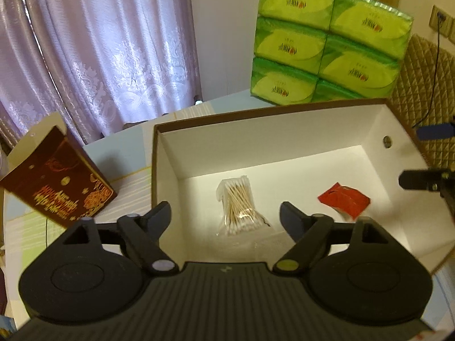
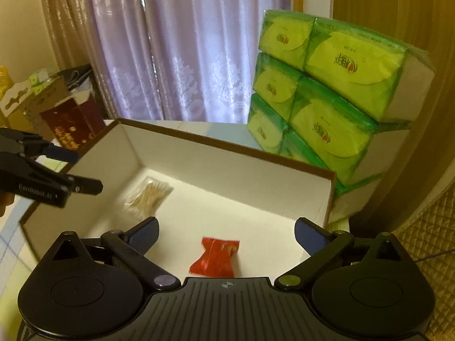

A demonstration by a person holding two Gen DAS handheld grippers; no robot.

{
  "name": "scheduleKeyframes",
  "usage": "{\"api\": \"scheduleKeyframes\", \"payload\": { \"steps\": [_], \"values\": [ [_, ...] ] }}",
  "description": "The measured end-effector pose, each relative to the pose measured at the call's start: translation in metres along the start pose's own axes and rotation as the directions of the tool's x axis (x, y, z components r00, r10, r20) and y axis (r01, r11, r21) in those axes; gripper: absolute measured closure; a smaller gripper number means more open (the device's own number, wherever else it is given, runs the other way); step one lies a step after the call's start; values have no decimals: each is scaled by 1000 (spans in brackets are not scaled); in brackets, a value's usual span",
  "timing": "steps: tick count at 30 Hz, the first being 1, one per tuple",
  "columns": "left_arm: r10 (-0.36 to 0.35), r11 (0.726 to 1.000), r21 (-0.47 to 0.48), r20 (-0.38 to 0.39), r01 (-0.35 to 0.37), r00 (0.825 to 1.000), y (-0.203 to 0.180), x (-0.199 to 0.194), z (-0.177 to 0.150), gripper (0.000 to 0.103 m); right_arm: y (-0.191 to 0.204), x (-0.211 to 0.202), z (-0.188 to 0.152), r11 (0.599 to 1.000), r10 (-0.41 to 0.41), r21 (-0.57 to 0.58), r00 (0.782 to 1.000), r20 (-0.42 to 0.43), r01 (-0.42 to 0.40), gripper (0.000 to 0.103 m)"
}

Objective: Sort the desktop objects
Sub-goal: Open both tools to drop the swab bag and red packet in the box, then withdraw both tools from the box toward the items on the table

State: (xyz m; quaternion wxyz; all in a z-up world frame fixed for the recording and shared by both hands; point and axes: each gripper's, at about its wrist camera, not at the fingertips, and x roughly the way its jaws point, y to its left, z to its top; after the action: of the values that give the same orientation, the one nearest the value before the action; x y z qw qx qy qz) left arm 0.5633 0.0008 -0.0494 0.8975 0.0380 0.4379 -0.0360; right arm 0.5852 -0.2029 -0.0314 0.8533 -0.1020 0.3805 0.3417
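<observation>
1. Left wrist view: my left gripper (image 1: 226, 216) is spread wide with nothing between its fingers, poised over the near edge of the box (image 1: 155, 164).
2. Just past the fingertips, the bag of swabs (image 1: 237, 206) lies on the box floor, left of centre. The red sachet (image 1: 344, 200) lies to its right, apart from it, also on the floor.
3. My right gripper (image 1: 426, 157) enters at the right edge of this view, above the box's right wall.
4. Right wrist view: right gripper (image 2: 227, 234) is likewise wide open and holds nothing. The sachet (image 2: 217, 257) lies just ahead between the fingers' lines, on the floor, not touched.
5. Further in, the swabs (image 2: 149, 194) rest near the left wall. My left gripper (image 2: 74, 169) hangs above that wall.
6. Beyond the box (image 2: 227, 146): a stack of green tissue packs (image 2: 335, 96) on the right, a dark red carton (image 1: 57, 182) on the left, a lilac curtain (image 1: 99, 48) behind.
</observation>
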Motion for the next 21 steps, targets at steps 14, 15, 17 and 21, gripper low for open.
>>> {"api": "scheduleKeyframes", "payload": {
  "steps": [14, 15, 17, 21],
  "values": [
    [31, 999, -43, 120, -26, 992, -23, -95, -43, 4, 30, -79, -37, 999, -30, 26, 998, 58, 28, 2],
    [31, 998, -51, 125, -25, 992, -26, -101, -46, 4, 34, -83, -39, 999, -35, 21, 997, 63, 34, 2],
    [36, 997, -66, 135, -28, 990, -29, -112, -53, 4, 41, -93, -44, 999, -48, 13, 996, 77, 47, 2],
    [15, 994, -111, 161, 3, 987, -34, -139, -65, 4, 56, -109, -52, 996, -87, -8, 991, 100, 88, 2]
  ]
}}
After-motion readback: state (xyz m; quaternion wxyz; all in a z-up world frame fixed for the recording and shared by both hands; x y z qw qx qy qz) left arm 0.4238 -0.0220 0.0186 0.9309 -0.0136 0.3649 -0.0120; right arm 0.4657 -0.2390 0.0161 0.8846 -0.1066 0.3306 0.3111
